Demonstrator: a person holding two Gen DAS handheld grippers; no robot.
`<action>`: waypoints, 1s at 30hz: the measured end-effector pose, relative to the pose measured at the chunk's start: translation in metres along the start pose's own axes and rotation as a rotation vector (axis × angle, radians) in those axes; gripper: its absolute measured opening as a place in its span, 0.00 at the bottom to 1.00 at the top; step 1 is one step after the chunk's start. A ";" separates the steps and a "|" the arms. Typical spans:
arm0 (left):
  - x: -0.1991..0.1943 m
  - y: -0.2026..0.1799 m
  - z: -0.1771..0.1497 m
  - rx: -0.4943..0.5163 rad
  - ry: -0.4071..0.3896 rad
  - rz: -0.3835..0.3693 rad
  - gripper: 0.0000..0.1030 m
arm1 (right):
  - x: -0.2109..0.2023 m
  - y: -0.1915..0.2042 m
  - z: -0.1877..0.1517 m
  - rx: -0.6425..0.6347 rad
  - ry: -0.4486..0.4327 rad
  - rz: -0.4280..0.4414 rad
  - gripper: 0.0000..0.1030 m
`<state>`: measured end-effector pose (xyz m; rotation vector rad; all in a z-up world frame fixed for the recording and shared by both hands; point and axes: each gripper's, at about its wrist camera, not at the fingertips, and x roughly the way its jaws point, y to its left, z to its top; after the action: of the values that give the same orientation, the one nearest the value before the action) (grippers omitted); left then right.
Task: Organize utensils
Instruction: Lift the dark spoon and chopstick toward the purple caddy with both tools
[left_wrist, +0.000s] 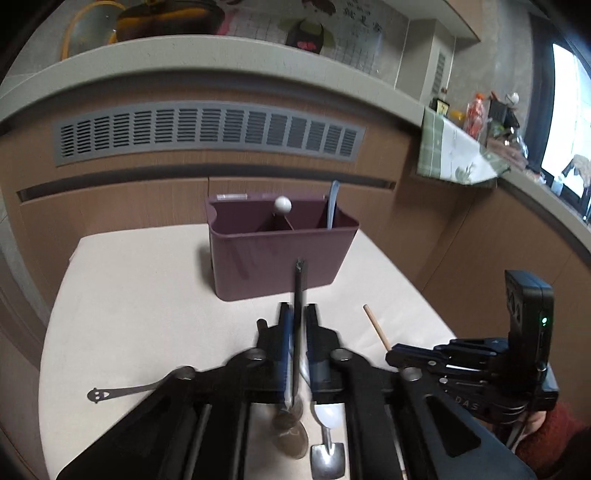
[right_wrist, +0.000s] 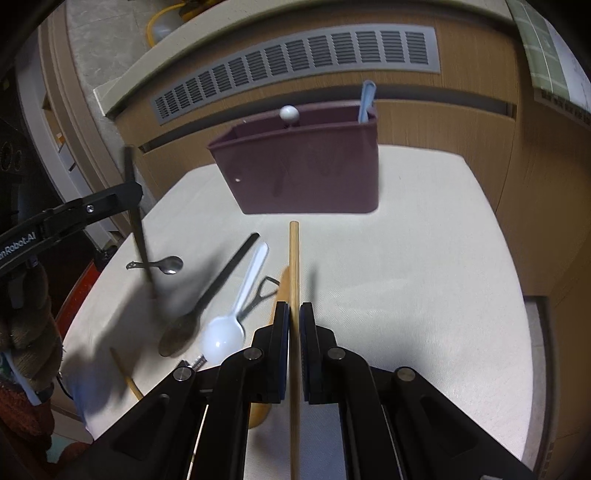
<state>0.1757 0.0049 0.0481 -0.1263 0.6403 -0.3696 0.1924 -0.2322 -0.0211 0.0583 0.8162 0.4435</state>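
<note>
While both claws hang above a pale table (left_wrist: 129, 295), each grips one slim utensil. The left claw (left_wrist: 298, 317) is clenched on a black stick (left_wrist: 298, 295), perhaps a chopstick. The stick runs between the fingers and its tip pokes out ahead, toward a maroon caddy (left_wrist: 277, 254). In the right wrist view the same stick (right_wrist: 136, 221) stands nearly upright in the left claw (right_wrist: 129, 192), at the left edge of the table.

The right claw (right_wrist: 294, 317) is clenched on a wooden chopstick (right_wrist: 294, 266). The chopstick runs straight forward between the fingers, and its tip stops just short of the caddy (right_wrist: 306, 173). Its rear end is cut off by the bottom edge of the picture. In the left wrist view only the chopstick's tip (left_wrist: 375, 325) shows beyond the right claw (left_wrist: 393, 356).

The caddy stands at the far side of the table, divided into compartments. A blue utensil (left_wrist: 332, 206) leans in its right compartment. A white ball-topped item (left_wrist: 282, 204) rises near the middle divider; what it is cannot be made out.

Loose on the table, left of the right claw, lie a dark spoon (right_wrist: 207, 295), a white spoon (right_wrist: 232, 321) just beside it, and a small metal spoon (right_wrist: 166, 265) farther left. A wooden utensil (right_wrist: 282, 291) and a metal one (right_wrist: 262, 291) are mostly hidden behind the white spoon and the claw. Another wooden stick (right_wrist: 125, 373) lies near the table's edge.

In the left wrist view, a shovel-shaped metal spoon (left_wrist: 327, 458) shows between the claw's arms.
</note>
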 end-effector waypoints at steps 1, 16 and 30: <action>0.000 0.000 0.002 -0.005 -0.006 -0.003 0.04 | -0.002 0.001 0.001 -0.003 -0.007 0.000 0.05; 0.027 0.029 -0.018 -0.109 0.081 0.070 0.05 | -0.006 0.001 0.005 -0.030 -0.021 -0.047 0.05; 0.134 0.045 -0.032 0.019 0.272 0.245 0.34 | 0.039 -0.020 -0.002 0.011 0.077 -0.074 0.05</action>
<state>0.2689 -0.0040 -0.0625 0.0225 0.9106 -0.1563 0.2212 -0.2351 -0.0540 0.0211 0.8942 0.3731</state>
